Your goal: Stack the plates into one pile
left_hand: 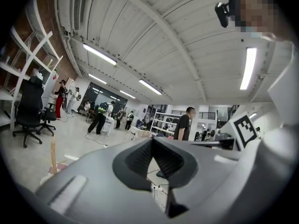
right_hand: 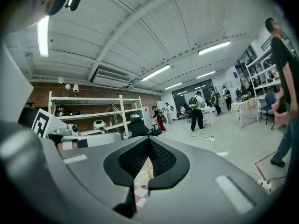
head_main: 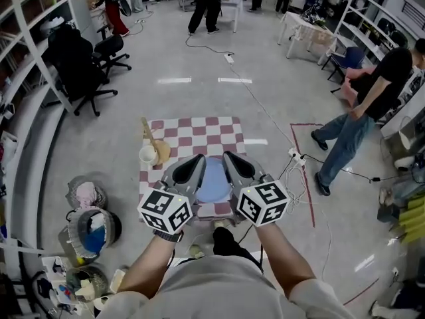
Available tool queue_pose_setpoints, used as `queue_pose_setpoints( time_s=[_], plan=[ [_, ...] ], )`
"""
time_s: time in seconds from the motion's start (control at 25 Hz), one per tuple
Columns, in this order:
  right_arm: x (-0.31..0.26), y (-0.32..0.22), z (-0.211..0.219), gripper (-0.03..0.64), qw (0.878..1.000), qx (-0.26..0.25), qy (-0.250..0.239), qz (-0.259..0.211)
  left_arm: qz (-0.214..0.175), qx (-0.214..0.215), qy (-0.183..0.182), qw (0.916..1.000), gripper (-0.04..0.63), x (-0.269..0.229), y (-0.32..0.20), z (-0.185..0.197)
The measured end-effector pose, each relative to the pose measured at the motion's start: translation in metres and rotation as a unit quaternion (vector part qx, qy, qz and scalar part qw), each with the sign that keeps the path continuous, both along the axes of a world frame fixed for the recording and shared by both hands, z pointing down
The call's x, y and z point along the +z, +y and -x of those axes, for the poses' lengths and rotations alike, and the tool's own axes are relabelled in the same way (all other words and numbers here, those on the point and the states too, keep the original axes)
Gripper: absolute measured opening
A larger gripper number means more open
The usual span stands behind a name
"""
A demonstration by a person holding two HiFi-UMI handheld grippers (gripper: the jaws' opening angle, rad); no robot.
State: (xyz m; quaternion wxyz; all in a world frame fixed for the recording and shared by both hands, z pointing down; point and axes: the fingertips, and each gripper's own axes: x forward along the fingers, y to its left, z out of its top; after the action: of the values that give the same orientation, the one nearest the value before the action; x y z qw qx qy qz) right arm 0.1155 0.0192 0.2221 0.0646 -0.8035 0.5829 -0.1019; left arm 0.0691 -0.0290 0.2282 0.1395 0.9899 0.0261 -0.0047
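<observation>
In the head view a pale blue plate (head_main: 214,182) lies on a small table with a red-and-white checked cloth (head_main: 199,133); whether more plates sit under it I cannot tell. Both grippers hang high above the table, close to the camera and side by side, pointing level. My left gripper (head_main: 198,159) is shut with nothing between its jaws, and in its own view the left gripper (left_hand: 152,142) shows pads that meet at the tips. My right gripper (head_main: 229,156) is likewise shut and empty, as the right gripper (right_hand: 148,142) shows in its own view. A strip of checked cloth (right_hand: 141,193) shows below the right pads.
A white cup (head_main: 148,155) and a tan wooden piece (head_main: 154,140) stand at the cloth's left edge. Bins (head_main: 93,230) sit on the floor at left, an office chair (head_main: 83,65) beyond. A power strip (head_main: 296,157) with cables lies right of the table, near a walking person (head_main: 358,115).
</observation>
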Motion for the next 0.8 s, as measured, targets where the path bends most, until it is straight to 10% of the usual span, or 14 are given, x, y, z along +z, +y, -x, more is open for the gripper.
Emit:
queue_pose_setpoints(
  time_s=[0.8],
  plan=[
    [-0.012,0.007,0.015,0.009,0.998,0.008,0.064,0.005,-0.021,-0.013,0.009,0.9996,0.006,-0.004,0.004,0.011]
  ],
)
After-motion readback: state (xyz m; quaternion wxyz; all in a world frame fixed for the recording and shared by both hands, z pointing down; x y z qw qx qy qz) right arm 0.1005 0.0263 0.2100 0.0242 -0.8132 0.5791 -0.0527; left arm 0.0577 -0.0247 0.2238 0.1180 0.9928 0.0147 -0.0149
